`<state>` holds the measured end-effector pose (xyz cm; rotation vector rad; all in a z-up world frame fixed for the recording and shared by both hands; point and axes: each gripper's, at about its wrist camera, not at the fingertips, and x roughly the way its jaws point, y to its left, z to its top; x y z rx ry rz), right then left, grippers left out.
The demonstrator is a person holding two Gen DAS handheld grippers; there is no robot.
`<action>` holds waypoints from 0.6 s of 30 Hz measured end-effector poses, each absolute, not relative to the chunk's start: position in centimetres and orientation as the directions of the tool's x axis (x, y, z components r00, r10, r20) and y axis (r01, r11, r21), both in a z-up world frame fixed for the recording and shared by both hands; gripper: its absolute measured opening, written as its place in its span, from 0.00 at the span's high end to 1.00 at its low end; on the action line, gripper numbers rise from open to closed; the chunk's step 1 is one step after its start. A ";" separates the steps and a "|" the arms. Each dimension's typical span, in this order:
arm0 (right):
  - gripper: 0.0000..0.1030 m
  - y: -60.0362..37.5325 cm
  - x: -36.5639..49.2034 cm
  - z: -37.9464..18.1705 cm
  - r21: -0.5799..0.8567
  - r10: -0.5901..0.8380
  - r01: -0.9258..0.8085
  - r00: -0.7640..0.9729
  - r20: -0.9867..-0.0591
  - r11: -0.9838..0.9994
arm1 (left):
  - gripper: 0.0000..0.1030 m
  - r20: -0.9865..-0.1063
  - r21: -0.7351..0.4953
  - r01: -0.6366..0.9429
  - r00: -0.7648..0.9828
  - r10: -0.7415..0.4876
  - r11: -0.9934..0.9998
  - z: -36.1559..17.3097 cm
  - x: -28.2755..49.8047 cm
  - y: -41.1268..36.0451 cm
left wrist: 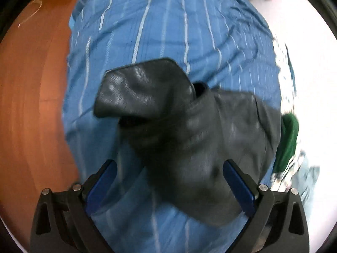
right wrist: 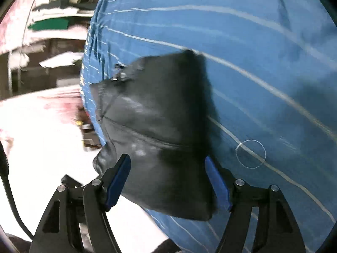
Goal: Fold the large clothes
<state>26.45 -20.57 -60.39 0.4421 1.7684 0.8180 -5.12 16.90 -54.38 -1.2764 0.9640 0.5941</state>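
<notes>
a dark leathery garment lies on the blue striped cloth, reaching between both pairs of spread fingers. the left gripper and right gripper seem to pinch nothing, though blur hinders.

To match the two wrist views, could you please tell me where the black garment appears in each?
Left wrist: black garment centre to lower right, reaching between the fingers.
Right wrist: black garment centre, running down between the fingers.
Shared landmark: blue striped cloth beneath it.
</notes>
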 end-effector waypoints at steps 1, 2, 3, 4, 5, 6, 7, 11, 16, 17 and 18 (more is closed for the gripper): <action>0.27 -20.7 26.3 -61.4 0.733 0.666 -0.078 -0.360 -0.653 0.676 | 0.03 -0.841 -0.541 -0.813 0.526 -0.124 0.218 -54.3 -4.8 17.3; 0.27 -20.5 26.3 -62.3 0.756 0.685 -0.062 -0.379 -0.622 0.652 | 0.08 -0.847 -0.530 -0.818 0.522 -0.098 0.222 -54.4 -4.3 17.5; 0.25 -20.3 26.2 -63.1 0.776 0.701 -0.050 -0.395 -0.594 0.629 | 0.24 -0.853 -0.519 -0.823 0.515 -0.079 0.233 -54.5 -3.8 17.7; 0.22 -19.9 26.3 -64.2 0.797 0.717 -0.041 -0.411 -0.563 0.603 | 0.31 -0.861 -0.505 -0.829 0.503 -0.072 0.242 -54.6 -3.3 17.9; 0.21 -18.8 26.2 -65.3 0.813 0.727 -0.029 -0.431 -0.535 0.582 | 0.41 -0.867 -0.494 -0.832 0.494 -0.068 0.251 -54.8 -2.9 18.0; 0.21 -18.4 26.2 -65.9 0.827 0.736 -0.017 -0.445 -0.509 0.562 | 0.50 -0.864 -0.497 -0.827 0.499 -0.062 0.264 -54.7 -2.6 18.1; 0.21 -17.8 26.2 -66.5 0.845 0.750 -0.006 -0.459 -0.477 0.535 | 0.53 -0.864 -0.495 -0.824 0.500 -0.055 0.278 -54.5 -2.3 18.0; 0.20 -16.2 26.4 -67.5 0.863 0.763 -0.010 -0.462 -0.452 0.505 | 0.67 -0.866 -0.480 -0.811 0.500 -0.032 0.334 -53.3 -2.1 18.0; 0.21 -13.4 26.4 -68.0 0.874 0.782 -0.029 -0.432 -0.448 0.485 | 0.71 -0.873 -0.457 -0.813 0.488 -0.004 0.362 -53.0 -1.3 18.8; 0.25 -12.8 26.3 -67.8 0.873 0.787 -0.037 -0.415 -0.456 0.486 | 0.73 -0.874 -0.449 -0.811 0.487 0.006 0.374 -52.7 -1.3 18.9; 0.30 -12.6 26.2 -67.7 0.877 0.799 -0.028 -0.398 -0.451 0.480 | 0.74 -0.873 -0.445 -0.809 0.488 0.015 0.384 -52.1 -0.9 19.0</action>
